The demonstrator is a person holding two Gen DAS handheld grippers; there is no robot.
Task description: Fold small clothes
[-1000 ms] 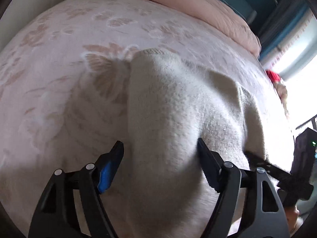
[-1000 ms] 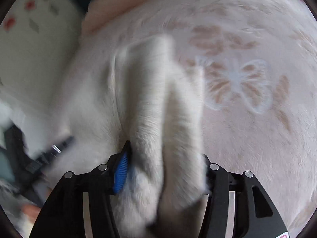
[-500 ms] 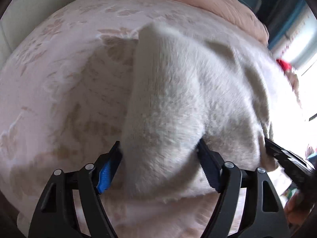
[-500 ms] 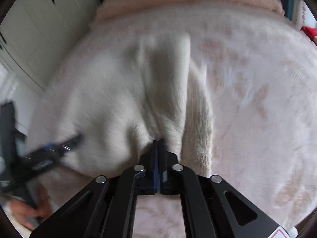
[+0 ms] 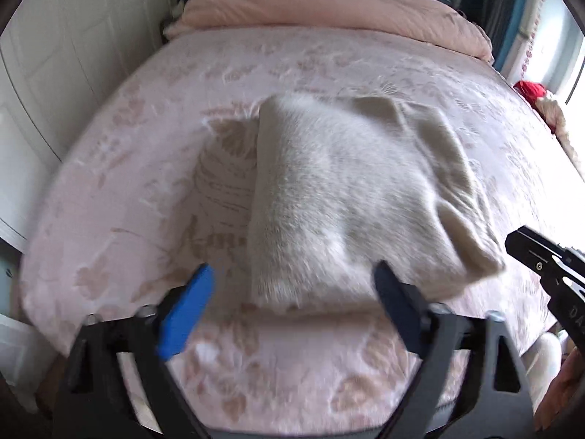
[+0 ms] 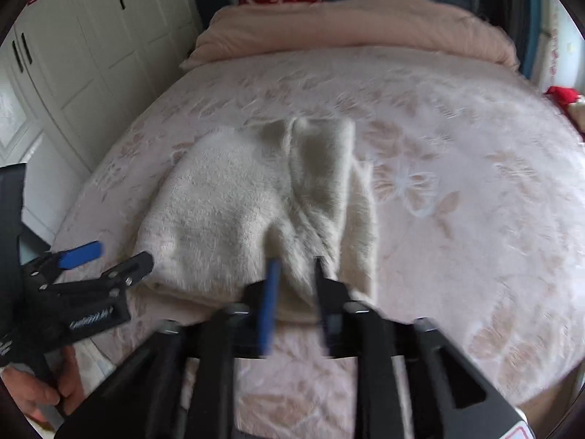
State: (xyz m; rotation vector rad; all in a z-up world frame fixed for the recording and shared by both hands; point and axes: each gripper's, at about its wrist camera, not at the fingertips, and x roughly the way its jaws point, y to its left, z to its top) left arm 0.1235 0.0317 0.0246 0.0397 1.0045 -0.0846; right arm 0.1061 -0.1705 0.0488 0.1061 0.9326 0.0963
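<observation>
A small cream fleece garment [image 5: 351,197] lies folded in a thick block on the pink flowered bedspread [image 5: 146,190]; it also shows in the right wrist view [image 6: 256,205]. My left gripper [image 5: 292,285] is open and empty, its jaws standing wide just in front of the garment's near edge. My right gripper [image 6: 296,274] is open by a narrow gap at the garment's near right corner, holding nothing. The left gripper shows at the left of the right wrist view [image 6: 109,259].
A rolled pink duvet [image 5: 329,11] lies along the head of the bed. White wardrobe doors [image 6: 91,55] stand to the left. Red items [image 5: 530,89] lie at the bed's right edge by a bright window. The bed's near edge is close below both grippers.
Both grippers have pulled back from the garment toward the bed's near edge. The right gripper was shut on the fabric half a second ago and has opened and let go.
</observation>
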